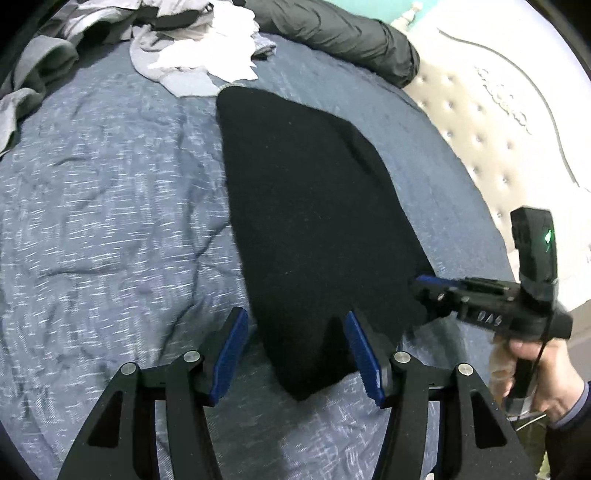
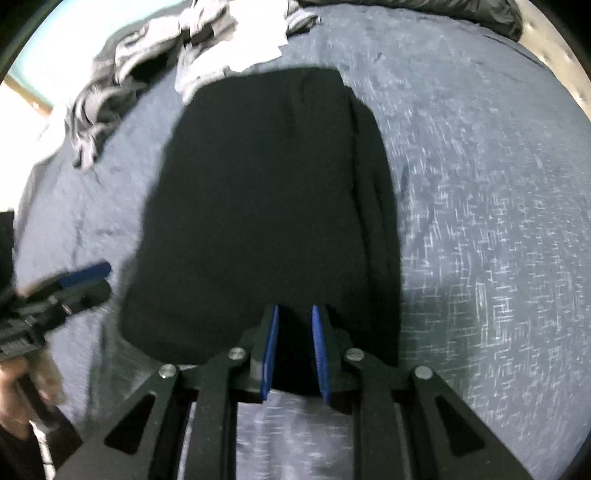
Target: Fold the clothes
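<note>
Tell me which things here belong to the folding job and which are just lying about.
Part of the job:
- black garment, spread on the blue bedspread
- left hand-held gripper
- right hand-held gripper
- pile of grey and white clothes, probably next

Lying about:
- dark rolled bedding
- tufted headboard

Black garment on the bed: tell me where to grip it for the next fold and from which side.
Probably grip the black garment by its near hem, coming from the near side. It lies flat and lengthwise on the blue bedspread, with that edge nearest the fingers.
</note>
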The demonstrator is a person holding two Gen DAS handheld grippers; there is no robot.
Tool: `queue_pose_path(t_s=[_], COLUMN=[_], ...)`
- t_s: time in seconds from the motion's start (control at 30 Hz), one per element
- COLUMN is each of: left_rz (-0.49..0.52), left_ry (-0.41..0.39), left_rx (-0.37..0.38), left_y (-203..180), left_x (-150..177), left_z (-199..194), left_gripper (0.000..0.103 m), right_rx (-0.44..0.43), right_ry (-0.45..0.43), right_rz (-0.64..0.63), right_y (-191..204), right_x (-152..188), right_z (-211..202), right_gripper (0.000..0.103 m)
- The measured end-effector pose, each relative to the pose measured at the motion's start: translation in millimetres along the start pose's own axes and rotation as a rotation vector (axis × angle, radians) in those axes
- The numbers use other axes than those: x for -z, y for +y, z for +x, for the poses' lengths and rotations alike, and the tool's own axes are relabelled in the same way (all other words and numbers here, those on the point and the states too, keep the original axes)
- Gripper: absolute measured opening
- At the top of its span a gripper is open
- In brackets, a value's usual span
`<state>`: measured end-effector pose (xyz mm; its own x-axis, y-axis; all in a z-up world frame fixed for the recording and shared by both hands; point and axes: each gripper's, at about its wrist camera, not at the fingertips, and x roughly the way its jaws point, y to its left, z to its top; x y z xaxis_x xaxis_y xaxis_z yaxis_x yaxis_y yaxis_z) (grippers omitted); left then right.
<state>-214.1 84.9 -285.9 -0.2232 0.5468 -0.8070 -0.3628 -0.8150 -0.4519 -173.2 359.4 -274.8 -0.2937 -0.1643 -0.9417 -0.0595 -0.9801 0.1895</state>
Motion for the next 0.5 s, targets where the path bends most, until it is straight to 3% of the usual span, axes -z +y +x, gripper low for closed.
queue_pose_path(t_s=[0.13, 0.27, 0.33, 0.4, 0.5], left_rz=[-0.036, -0.070, -0.093, -0.106, -0.127], left_ry=[0.046, 0.055, 0.062, 0.079, 0.102], left_rx=[0.003, 0.016, 0.027, 0.033, 0.041], left_y=[4, 12, 15, 17, 19], left_x=[-5, -12, -14, -15, -13], left_z=[15, 14, 14, 16, 21], left_gripper=[0.060, 0.060, 0.061, 0.069, 0.070], right_rx=[-0.083, -0.130, -0.111, -0.116, -0.148], right_ry=[0.025, -0.016, -0.016, 0.008, 0.085], right_rz=[0.011, 0.030, 0.046, 0.059, 0.053], right_y=[-16, -36, -50, -61, -67], right_x=[-4, -19, -26, -29, -29], right_z=[5, -18, -25, -25, -12], right_gripper=[0.018, 0.018, 0.031, 0.043, 0.052])
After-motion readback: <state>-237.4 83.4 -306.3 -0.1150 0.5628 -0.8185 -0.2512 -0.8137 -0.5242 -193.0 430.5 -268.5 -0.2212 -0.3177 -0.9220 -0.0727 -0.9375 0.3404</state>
